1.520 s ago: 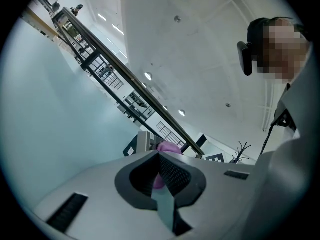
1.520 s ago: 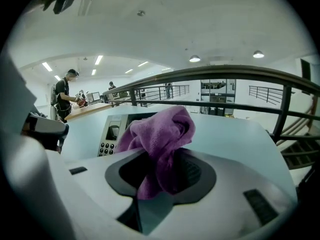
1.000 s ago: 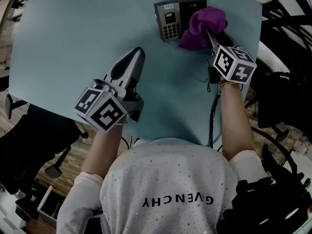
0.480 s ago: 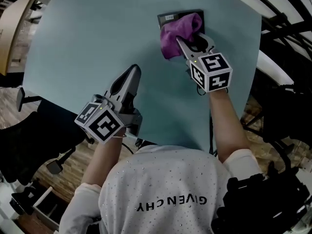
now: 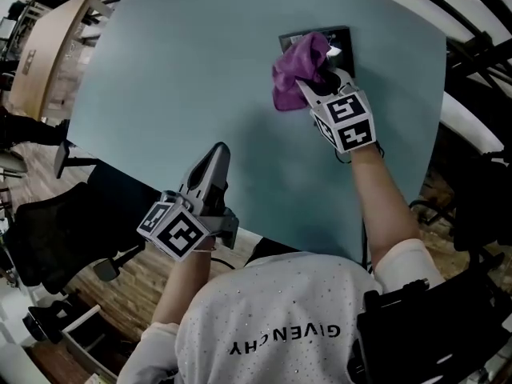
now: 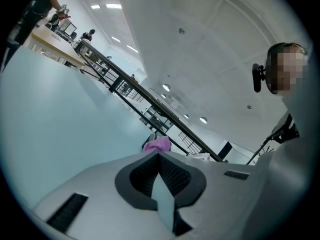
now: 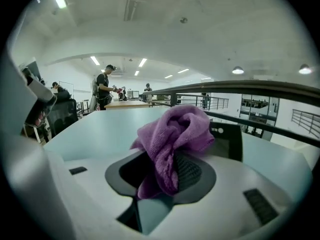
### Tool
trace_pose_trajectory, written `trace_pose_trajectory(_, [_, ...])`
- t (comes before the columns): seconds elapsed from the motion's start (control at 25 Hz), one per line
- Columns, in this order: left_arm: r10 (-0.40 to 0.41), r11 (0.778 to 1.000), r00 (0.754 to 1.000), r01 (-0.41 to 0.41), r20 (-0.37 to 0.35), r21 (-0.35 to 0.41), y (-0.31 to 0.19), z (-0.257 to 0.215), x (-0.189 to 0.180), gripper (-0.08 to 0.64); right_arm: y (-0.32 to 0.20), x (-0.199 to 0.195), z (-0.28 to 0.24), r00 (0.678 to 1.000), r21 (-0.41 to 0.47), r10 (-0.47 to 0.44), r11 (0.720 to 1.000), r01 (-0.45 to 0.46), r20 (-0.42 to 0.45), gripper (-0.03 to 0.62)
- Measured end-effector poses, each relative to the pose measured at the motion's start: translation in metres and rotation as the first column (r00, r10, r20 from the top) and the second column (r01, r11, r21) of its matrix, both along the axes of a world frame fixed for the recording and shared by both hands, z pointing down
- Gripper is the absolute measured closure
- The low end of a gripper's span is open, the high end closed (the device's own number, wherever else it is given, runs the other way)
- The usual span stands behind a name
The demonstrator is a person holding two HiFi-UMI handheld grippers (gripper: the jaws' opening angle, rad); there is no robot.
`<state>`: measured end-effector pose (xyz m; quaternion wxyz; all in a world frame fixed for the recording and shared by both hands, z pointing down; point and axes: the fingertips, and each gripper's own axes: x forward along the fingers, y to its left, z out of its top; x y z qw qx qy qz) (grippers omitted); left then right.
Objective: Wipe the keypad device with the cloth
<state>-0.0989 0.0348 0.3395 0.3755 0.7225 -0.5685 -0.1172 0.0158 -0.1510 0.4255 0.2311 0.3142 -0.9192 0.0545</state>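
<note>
Two grippers are in play, one in each of the person's hands. Right gripper (image 5: pixel 310 88) reaches to the far right part of the pale blue-green table (image 5: pixel 176 78), its jaws clamped on one purple cloth (image 5: pixel 293 69). In the right gripper view the cloth (image 7: pixel 172 134) sits pinched between the dark pads and bunches up in a rumpled knot above them, with a short tail hanging down into the gap.

One keypad device (image 5: pixel 339 38) lies flat at the far edge of the table. The cloth lies over most of it in the head view, so only its dark far rim and right corner show, and no keys can be made out. From the right gripper view the device (image 7: pixel 228 142) appears as a dark slab just behind the cloth.

Left gripper (image 5: pixel 218 152) is near the table's near edge, well apart from the device. Its jaws are drawn together at the tips with nothing between them (image 6: pixel 159 157), and the cloth (image 6: pixel 158 144) shows small and distant beyond them.

One black office chair (image 5: pixel 60 230) stands beside the table on the left.
</note>
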Motion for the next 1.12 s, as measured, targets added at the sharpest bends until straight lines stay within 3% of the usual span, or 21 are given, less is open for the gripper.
trace_pose_trajectory(0.24, [-0.026,1.0,1.0,0.026,0.001,-0.006,0.015,-0.005,-0.006,0.561,-0.005,0.012,0.0,0.998,-0.007,0.062,0.998,-0.062,0.002,0.449])
trace_pose_trajectory(0.48, [-0.012,1.0,1.0,0.012,-0.01,-0.004,0.02,-0.006,0.016,0.561,-0.017,0.043,0.002,0.985,-0.058,0.172,0.984,-0.171,0.013,0.449])
trace_pose_trajectory(0.68, [0.006,1.0,1.0,-0.006,-0.016,0.001,0.02,-0.008,0.043,0.56,-0.031,0.087,0.008,0.96,-0.119,0.279,0.954,-0.273,0.03,0.449])
trace_pose_trajectory(0.88, [0.003,1.0,0.999,-0.004,-0.034,-0.012,0.025,-0.005,0.05,0.561,-0.035,0.107,0.02,0.926,-0.205,0.364,0.918,-0.339,0.099,0.449])
trace_pose_trajectory(1.12, [0.0,1.0,1.0,0.0,-0.018,0.002,0.031,-0.018,0.064,0.561,-0.031,0.128,0.027,0.896,-0.282,0.433,0.876,-0.392,0.102,0.449])
